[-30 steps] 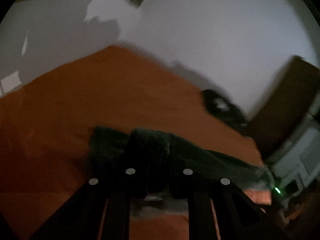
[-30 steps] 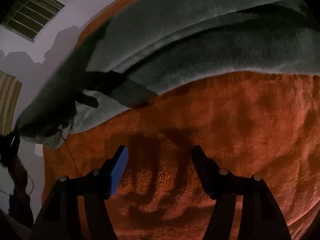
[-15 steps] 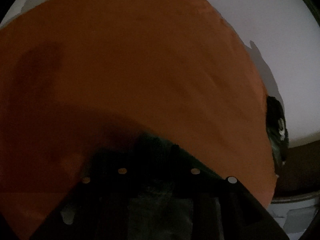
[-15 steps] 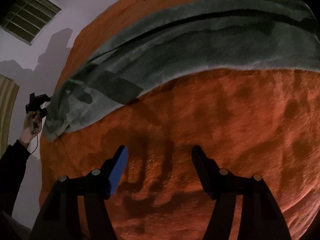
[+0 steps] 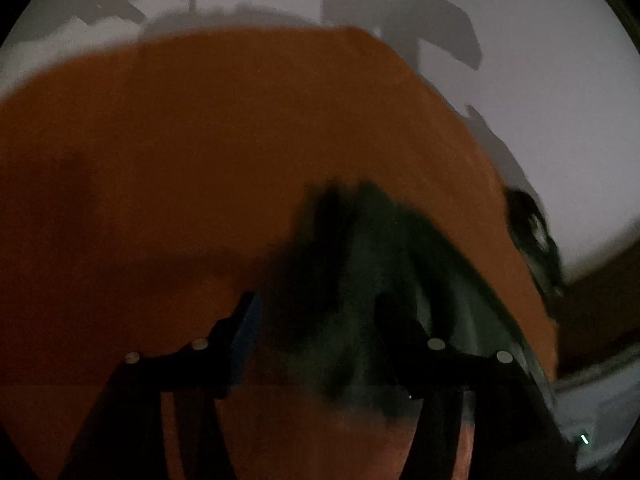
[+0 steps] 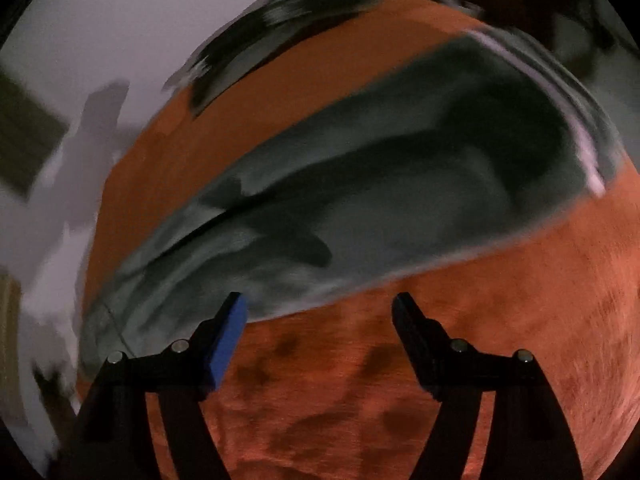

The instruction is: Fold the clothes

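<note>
A dark grey-green fleece garment (image 6: 360,200) lies stretched in a long band across the orange blanket (image 6: 440,360). In the right wrist view my right gripper (image 6: 320,308) is open just above the blanket, its blue-padded left finger at the garment's near edge, nothing between its fingers. In the left wrist view one end of the same garment (image 5: 360,280) lies bunched on the orange blanket (image 5: 180,160). My left gripper (image 5: 316,308) is open over that end, the cloth lying between and below its fingers. The scene is dim and blurred.
Another dark garment (image 6: 280,16) lies at the far edge of the blanket by the pale wall (image 6: 100,32); in the left wrist view a dark garment (image 5: 532,232) sits at the right edge. Brown furniture (image 5: 592,300) stands to the right.
My left gripper has opened and let go of the garment's end, which now lies on the blanket. The garment has dropped flat. My right gripper stayed open and swung left, nearer the garment's edge.
</note>
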